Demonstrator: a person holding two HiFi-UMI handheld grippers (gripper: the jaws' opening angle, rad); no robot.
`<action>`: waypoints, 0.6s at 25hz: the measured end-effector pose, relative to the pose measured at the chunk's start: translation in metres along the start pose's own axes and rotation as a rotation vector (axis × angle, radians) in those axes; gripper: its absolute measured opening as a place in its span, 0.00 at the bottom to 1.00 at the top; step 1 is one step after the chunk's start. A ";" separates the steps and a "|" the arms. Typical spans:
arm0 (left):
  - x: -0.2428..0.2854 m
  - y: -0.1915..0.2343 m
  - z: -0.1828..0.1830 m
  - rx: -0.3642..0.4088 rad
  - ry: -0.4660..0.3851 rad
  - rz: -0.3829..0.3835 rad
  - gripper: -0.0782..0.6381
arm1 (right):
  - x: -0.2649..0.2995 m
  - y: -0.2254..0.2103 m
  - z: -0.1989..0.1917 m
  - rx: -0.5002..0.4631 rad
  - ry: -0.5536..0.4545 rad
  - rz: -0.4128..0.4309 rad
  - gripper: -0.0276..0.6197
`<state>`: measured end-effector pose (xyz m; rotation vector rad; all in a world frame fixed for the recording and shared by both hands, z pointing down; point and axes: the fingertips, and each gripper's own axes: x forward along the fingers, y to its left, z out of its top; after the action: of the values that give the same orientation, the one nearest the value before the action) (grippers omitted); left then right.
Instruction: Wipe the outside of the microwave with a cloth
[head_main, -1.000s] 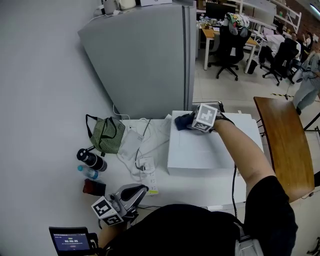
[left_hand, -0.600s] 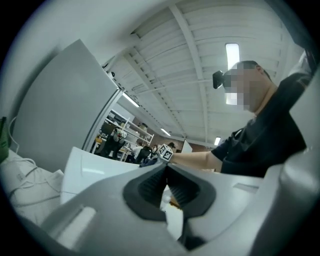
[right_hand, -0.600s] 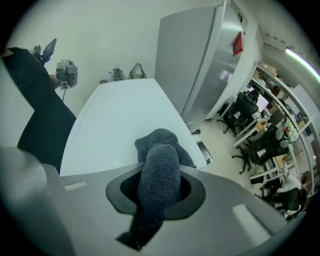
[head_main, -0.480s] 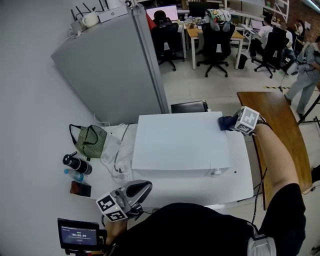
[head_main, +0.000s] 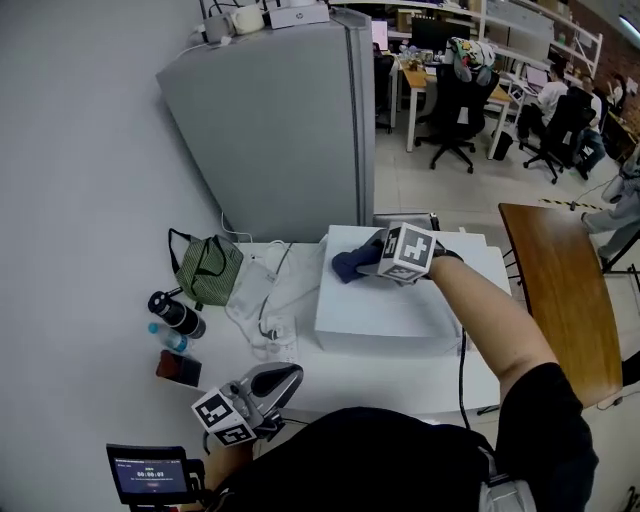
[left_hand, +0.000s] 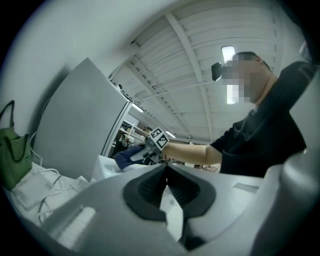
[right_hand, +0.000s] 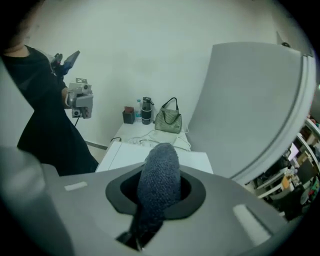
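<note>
Your right gripper (head_main: 370, 262) clamps the dark blue knitted cloth (head_main: 347, 266), long axis along the jaws, pointing left across the top of the white boxy microwave (head_main: 385, 312). Left gripper (head_main: 287, 377) closed, empty.

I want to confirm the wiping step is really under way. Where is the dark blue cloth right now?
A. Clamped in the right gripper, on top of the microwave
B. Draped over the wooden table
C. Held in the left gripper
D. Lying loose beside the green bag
A: the right gripper is shut on the cloth, and the head view shows the cloth lying on the top of the microwave.
</note>
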<state>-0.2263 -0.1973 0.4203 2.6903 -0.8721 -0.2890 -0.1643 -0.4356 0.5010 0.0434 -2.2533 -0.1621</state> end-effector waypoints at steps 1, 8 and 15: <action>-0.012 0.005 0.001 0.001 0.003 0.006 0.11 | 0.024 0.001 0.018 -0.006 0.010 0.004 0.13; -0.034 0.020 -0.001 -0.006 0.023 0.025 0.11 | 0.081 -0.004 -0.003 0.016 0.135 -0.006 0.13; 0.053 -0.020 -0.013 -0.011 0.046 -0.088 0.11 | -0.043 0.004 -0.155 0.049 0.237 -0.041 0.13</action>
<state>-0.1702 -0.2109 0.4205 2.7186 -0.7379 -0.2499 -0.0174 -0.4439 0.5655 0.1291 -2.0204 -0.1172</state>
